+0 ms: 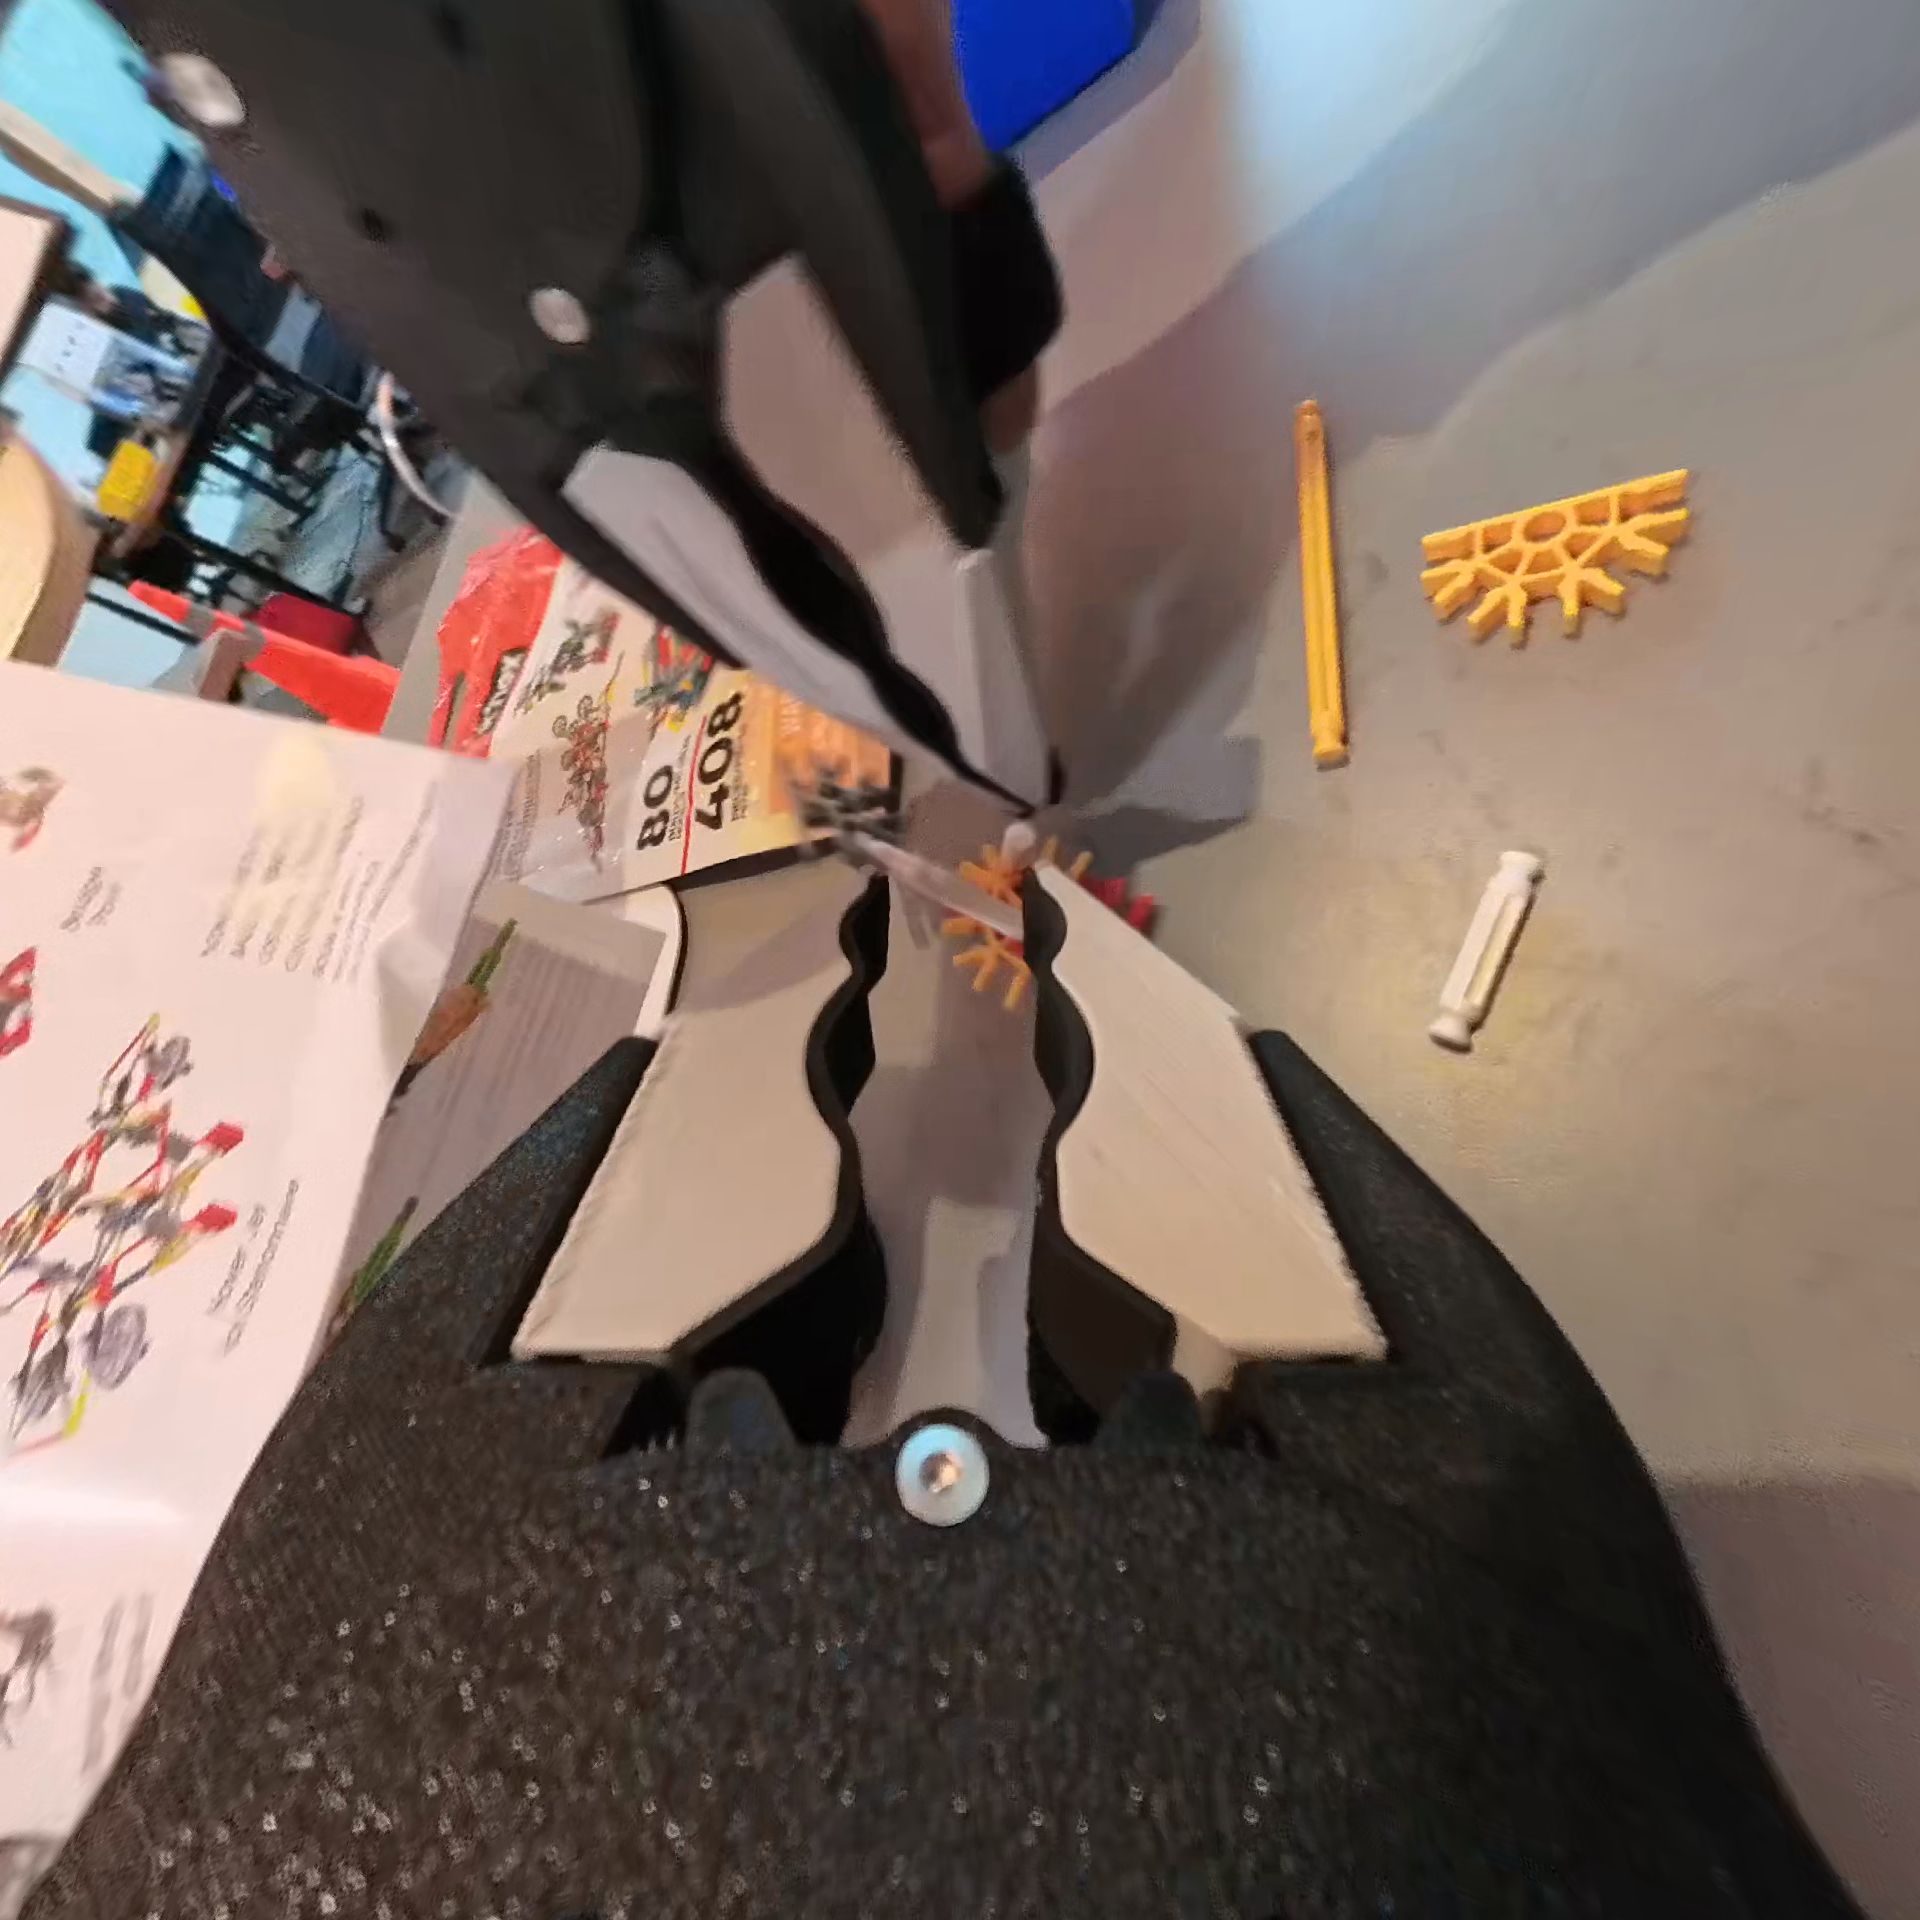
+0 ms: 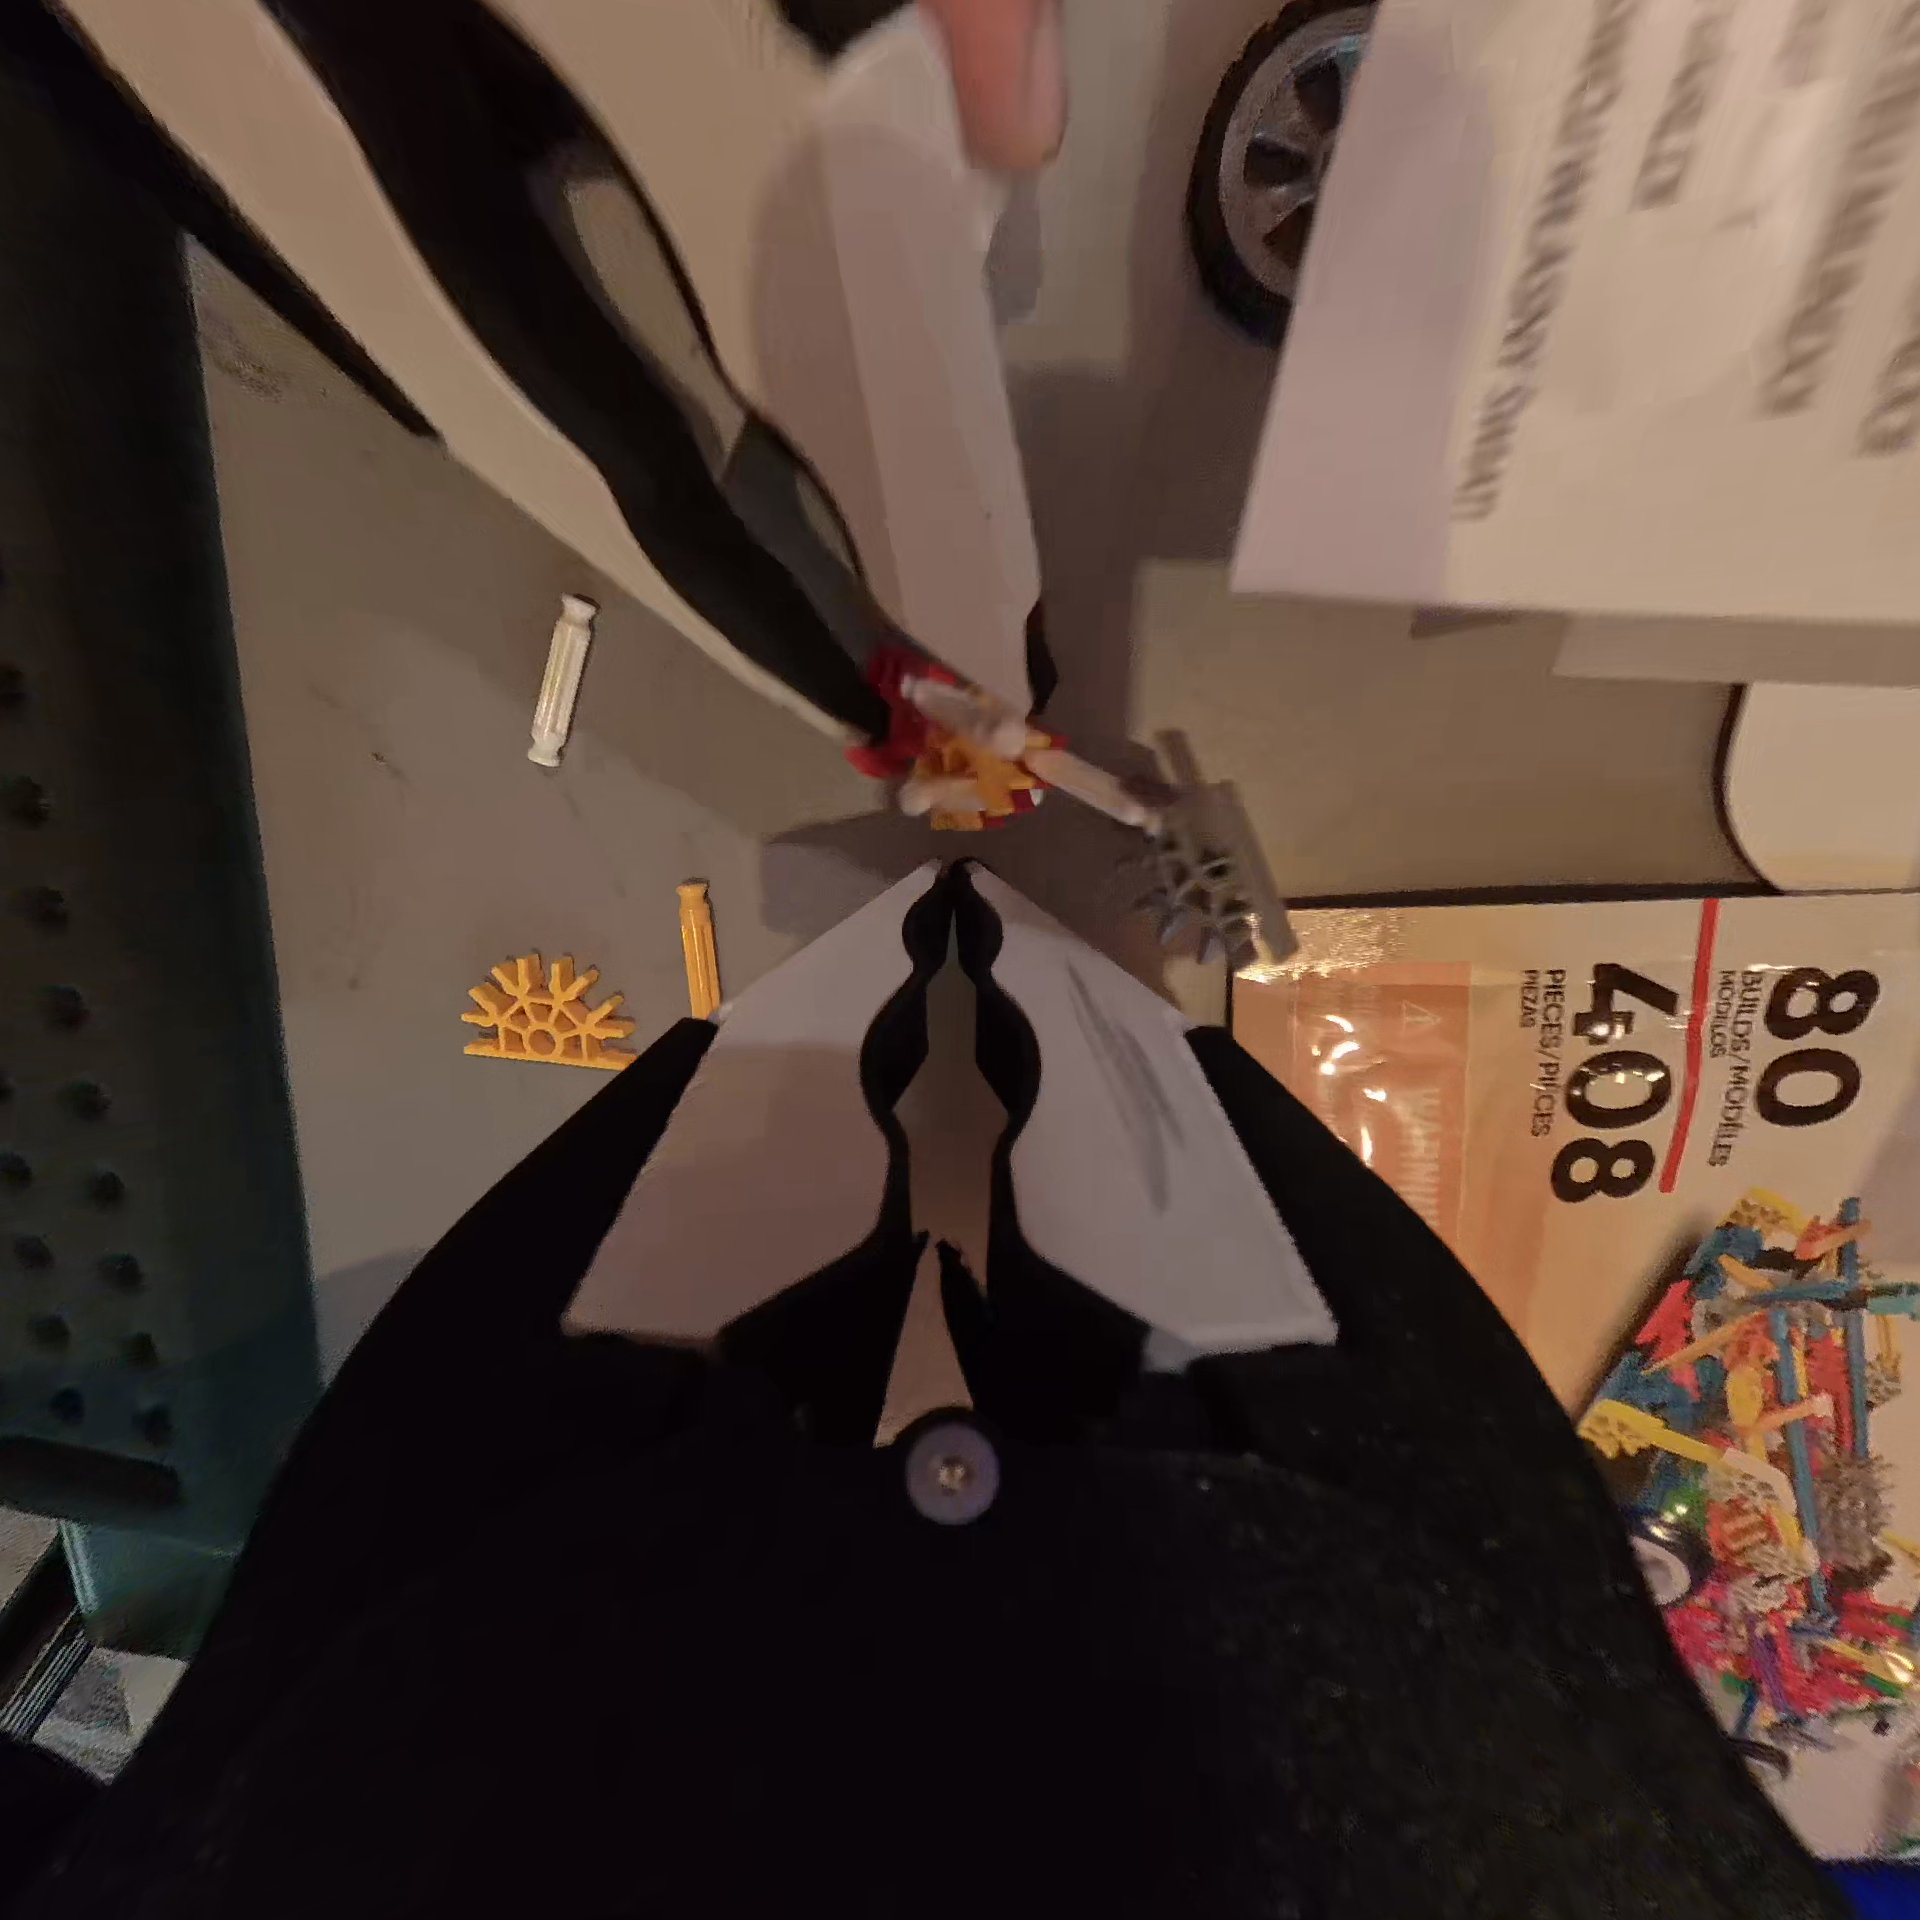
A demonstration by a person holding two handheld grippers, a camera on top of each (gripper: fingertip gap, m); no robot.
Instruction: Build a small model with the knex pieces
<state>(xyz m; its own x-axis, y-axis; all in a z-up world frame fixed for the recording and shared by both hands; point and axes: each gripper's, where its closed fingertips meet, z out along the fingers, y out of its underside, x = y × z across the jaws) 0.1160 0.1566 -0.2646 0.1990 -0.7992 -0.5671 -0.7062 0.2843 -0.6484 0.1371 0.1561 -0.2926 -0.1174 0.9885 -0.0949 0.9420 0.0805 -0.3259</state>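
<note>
My left gripper [image 1: 956, 888] is shut on a small toy assembly: a yellow connector [image 1: 992, 935] and a red connector [image 1: 1127, 899] joined by white rods, with a grey connector [image 2: 1205, 873] at one end. In the right wrist view the left gripper [image 2: 956, 696] comes in from the upper left and holds the assembly [image 2: 971, 774] just above the grey table. My right gripper [image 2: 951, 873] is shut and empty, its tips just short of the assembly. In the left wrist view the right gripper [image 1: 1039, 800] hangs close over a white rod end.
Loose on the table lie a yellow rod [image 1: 1320, 582], a yellow half-round connector [image 1: 1553, 551] and a short white rod [image 1: 1481, 951]. A printed booklet [image 1: 208, 1039] and a bag of pieces [image 2: 1558, 1143] lie alongside. A toy wheel [image 2: 1268, 177] and a dark perforated panel [image 2: 104, 831] stand nearby. Left and right tips are no more than a few centimetres apart.
</note>
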